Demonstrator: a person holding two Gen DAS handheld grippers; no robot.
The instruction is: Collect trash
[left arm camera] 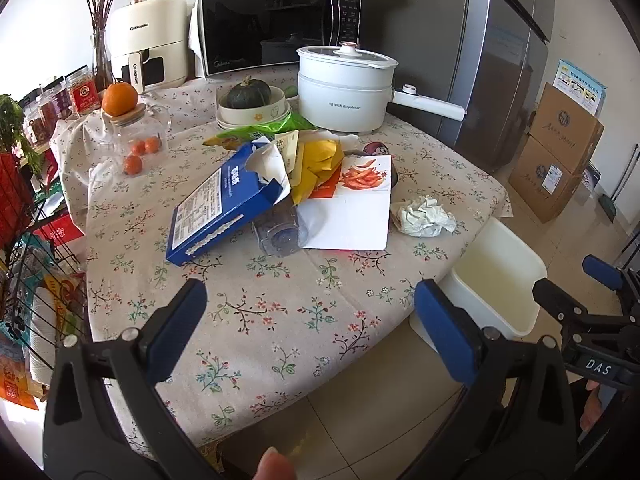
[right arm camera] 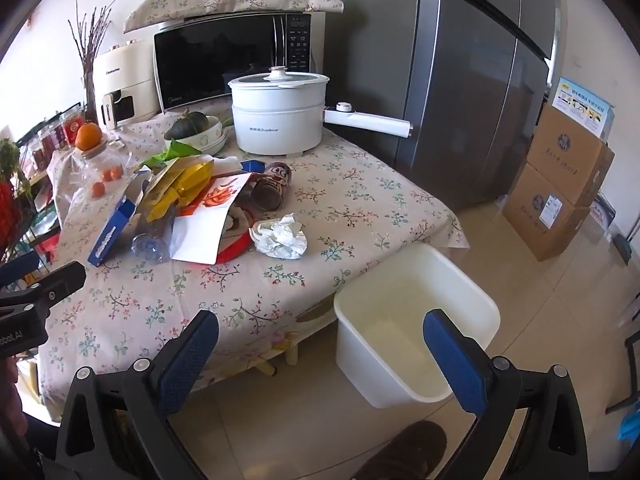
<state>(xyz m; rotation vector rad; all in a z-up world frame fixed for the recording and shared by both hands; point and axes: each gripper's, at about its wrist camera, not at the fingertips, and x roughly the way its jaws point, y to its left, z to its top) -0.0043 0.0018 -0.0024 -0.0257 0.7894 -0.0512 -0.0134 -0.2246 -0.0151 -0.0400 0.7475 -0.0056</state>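
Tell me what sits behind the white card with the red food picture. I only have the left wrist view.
Observer: A can lies on its side there, its open end facing us.
Operator: Anything under the card?
Observer: A red round thing pokes out beneath the white card, next to the crumpled paper.
Operator: And the bin?
Observer: The white bin stands on the floor at the table corner; nothing shows inside it.

A table under a floral-print cloth (right arm camera: 360, 200) stands on a beige tiled floor (right arm camera: 540, 320). Behind it rise a tall grey steel refrigerator (right arm camera: 460, 100) and a white wall (left arm camera: 40, 20); stacked brown cardboard boxes (right arm camera: 560, 184) stand beside them.
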